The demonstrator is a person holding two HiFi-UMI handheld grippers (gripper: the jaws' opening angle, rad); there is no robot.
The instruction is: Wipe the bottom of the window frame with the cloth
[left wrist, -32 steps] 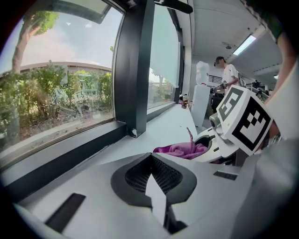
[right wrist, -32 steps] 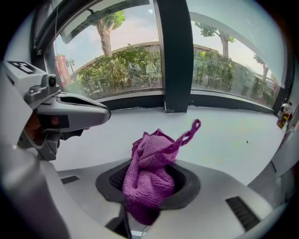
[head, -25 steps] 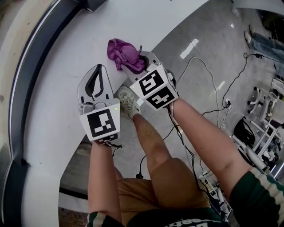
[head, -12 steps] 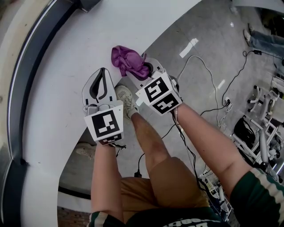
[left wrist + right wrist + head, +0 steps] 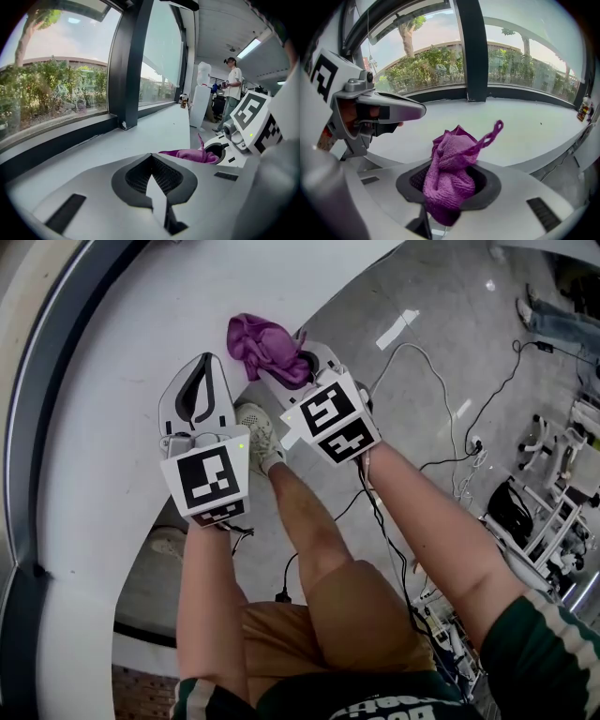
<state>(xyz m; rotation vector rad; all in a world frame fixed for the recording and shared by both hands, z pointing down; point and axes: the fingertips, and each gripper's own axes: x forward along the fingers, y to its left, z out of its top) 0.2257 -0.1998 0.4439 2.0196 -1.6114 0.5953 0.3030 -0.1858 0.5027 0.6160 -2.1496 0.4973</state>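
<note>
A crumpled purple cloth point(image 5: 265, 350) is bunched in my right gripper point(image 5: 298, 367), which is shut on it; the right gripper view shows the cloth point(image 5: 452, 176) filling the jaws, a loop sticking up. It hangs over the edge of the white window sill point(image 5: 131, 352). My left gripper point(image 5: 195, 395) is shut with nothing in it, over the sill just left of the cloth point(image 5: 192, 154). The dark window frame point(image 5: 440, 93) runs along the sill's far side, with an upright post point(image 5: 133, 70).
The sill point(image 5: 525, 126) curves round. Beyond its edge lies a grey floor point(image 5: 450, 343) with cables point(image 5: 422, 371) and metal stands point(image 5: 553, 512). The person's legs and shoe point(image 5: 253, 432) are below me. Another person point(image 5: 232, 93) stands further down the room.
Both grippers have drifted a little left and up in the head view, still side by side. The cloth stays held in the right gripper.
</note>
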